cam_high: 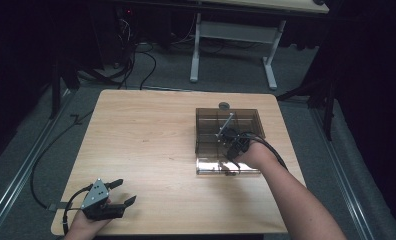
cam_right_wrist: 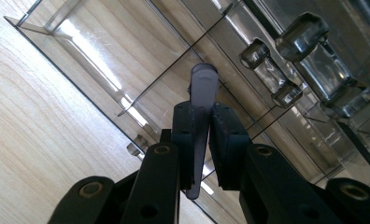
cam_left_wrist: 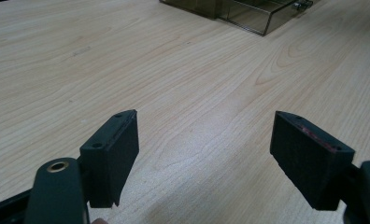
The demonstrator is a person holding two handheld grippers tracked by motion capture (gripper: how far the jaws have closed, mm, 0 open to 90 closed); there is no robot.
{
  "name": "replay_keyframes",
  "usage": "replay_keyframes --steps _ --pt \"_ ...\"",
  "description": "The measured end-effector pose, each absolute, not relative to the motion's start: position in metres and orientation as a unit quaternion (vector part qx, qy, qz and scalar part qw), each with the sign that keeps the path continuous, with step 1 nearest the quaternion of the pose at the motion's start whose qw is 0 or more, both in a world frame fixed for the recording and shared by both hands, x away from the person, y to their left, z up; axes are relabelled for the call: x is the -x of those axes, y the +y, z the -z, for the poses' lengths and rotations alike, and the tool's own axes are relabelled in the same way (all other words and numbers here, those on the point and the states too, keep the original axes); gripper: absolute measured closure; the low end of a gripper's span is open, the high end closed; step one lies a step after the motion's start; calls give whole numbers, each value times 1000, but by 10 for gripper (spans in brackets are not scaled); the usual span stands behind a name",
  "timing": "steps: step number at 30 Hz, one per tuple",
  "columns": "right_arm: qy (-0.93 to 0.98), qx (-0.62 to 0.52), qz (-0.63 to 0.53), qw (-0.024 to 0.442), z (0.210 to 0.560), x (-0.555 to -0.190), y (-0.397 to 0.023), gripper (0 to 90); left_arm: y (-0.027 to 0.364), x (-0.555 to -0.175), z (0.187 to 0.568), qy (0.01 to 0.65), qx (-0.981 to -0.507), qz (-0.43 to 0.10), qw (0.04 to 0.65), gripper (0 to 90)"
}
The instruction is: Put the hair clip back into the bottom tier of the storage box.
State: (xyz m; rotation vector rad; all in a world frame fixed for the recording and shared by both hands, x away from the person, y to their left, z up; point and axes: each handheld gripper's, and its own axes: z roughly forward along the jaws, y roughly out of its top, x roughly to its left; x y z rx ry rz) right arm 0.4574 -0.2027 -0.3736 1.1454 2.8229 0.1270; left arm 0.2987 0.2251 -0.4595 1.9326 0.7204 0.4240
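Right gripper (cam_right_wrist: 201, 133): fingers pinching a thin grey clip (cam_right_wrist: 202, 93) over the clear compartment box's (cam_high: 206, 135) open drawer. Left gripper (cam_left_wrist: 204, 156): fingers spread, empty, low over desk (cam_high: 146, 150) near corner.

A lab or recording room is suggested rather than a home. A plain light-wood counter (cam_high: 151, 150) is set on grey carpet (cam_high: 226, 70), with dark surroundings on both sides. Black cables (cam_high: 136, 65) are trailed across the floor towards equipment in the shadowed back corner. A second desk with a white metal frame (cam_high: 236, 35) is seen behind, and metal rails (cam_high: 23, 170) are laid along the floor.
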Motion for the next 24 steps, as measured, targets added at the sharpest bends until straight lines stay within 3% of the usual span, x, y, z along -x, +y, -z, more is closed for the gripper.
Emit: replay_keyframes --steps 24 --pt "929 -369 -25 28 409 -462 -196 804 225 -298 459 297 -797 -174 496 243"
